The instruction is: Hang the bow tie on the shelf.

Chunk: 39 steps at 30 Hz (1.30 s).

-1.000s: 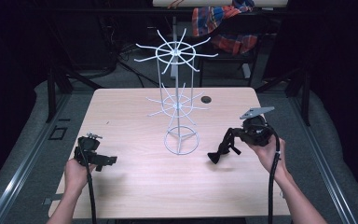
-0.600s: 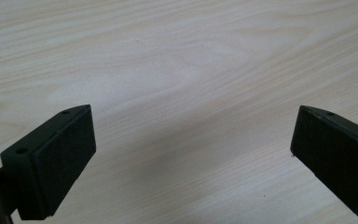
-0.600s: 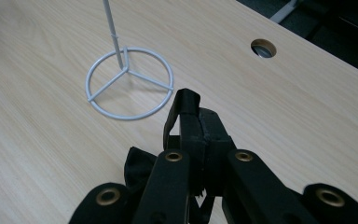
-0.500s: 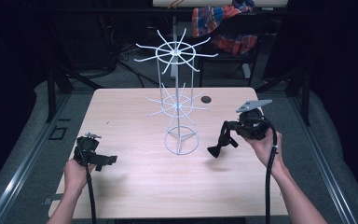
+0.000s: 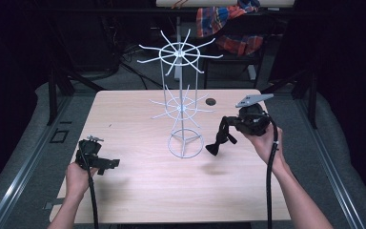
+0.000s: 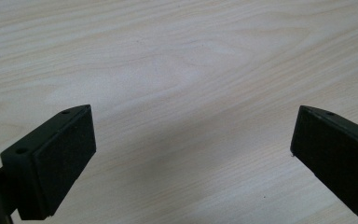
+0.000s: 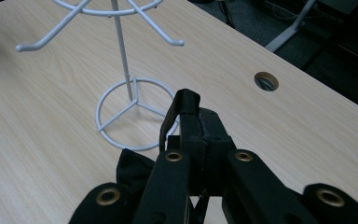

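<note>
Right gripper (image 5: 225, 135) is higher than before, nearer the white wire rack (image 5: 185, 143) | clamped on black bow tie (image 5: 218, 143), dangling above table (image 5: 138, 191) | left gripper (image 5: 110, 163) unmoved, jaws apart, empty

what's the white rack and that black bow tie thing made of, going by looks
The rack looks like thin metal wire with a smooth white coating: slim rods, welded-looking ring base, rounded hook tips. The bow tie, pinched in the right gripper, looks like matte black fabric: it hangs limp, its strap folded over.
</note>
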{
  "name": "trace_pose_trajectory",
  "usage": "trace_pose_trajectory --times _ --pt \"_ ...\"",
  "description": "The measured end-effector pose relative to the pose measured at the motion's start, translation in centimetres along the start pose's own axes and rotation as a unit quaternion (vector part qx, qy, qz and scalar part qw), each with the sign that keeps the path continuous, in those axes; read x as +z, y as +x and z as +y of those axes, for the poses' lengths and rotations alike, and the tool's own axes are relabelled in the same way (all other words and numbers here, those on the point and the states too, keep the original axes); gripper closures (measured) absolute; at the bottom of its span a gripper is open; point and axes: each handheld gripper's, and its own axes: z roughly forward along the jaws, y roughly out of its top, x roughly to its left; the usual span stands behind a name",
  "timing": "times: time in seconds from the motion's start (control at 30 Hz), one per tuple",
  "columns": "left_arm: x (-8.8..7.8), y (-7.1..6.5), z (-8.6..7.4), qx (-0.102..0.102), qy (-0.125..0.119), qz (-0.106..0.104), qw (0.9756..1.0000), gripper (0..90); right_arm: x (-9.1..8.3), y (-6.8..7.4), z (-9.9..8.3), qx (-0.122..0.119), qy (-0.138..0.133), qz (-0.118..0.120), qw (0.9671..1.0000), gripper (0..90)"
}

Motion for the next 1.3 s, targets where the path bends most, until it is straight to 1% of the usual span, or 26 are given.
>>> trace_pose_trajectory --times 0.03,0.07,0.27,0.4,0.5,0.7,0.8,0.93,1.3 --pt "0.0 0.0 0.0 0.000 0.000 0.000 1.0000 0.0 0.1 0.0 0.1 0.001 -0.006 0.000 1.0000 90.0" --pt "0.0 0.0 0.0 0.001 0.001 -0.001 1.0000 0.0 0.0 0.0 0.2 0.000 -0.002 0.001 1.0000 90.0" --pt "0.1 0.0 0.0 0.001 0.001 -0.001 1.0000 0.0 0.0 -0.1 0.8 -0.003 -0.009 0.003 0.9999 90.0" --pt "0.1 0.0 0.0 0.002 0.003 -0.001 1.0000 0.0 0.1 0.0 1.2 0.000 -0.016 0.004 0.9999 90.0" --pt "0.1 0.0 0.0 0.000 0.003 -0.001 1.0000 0.0 0.2 0.0 1.4 -0.007 -0.012 0.004 0.9999 90.0" --pt "0.1 0.0 0.0 0.001 0.004 -0.002 1.0000 0.0 0.4 0.1 2.1 -0.007 -0.016 0.005 0.9998 90.0" --pt "0.0 0.1 0.0 0.000 0.002 -0.001 1.0000 0.0 0.6 0.2 2.6 -0.012 -0.018 0.003 0.9998 90.0" --pt "0.1 0.1 0.0 0.000 0.004 -0.001 1.0000 0.0 0.7 0.2 3.2 -0.013 -0.022 0.005 0.9997 90.0" --pt "0.0 0.0 0.0 0.000 0.004 -0.001 1.0000 0.0 1.0 -0.1 3.5 -0.015 -0.020 -0.002 0.9997 90.0"
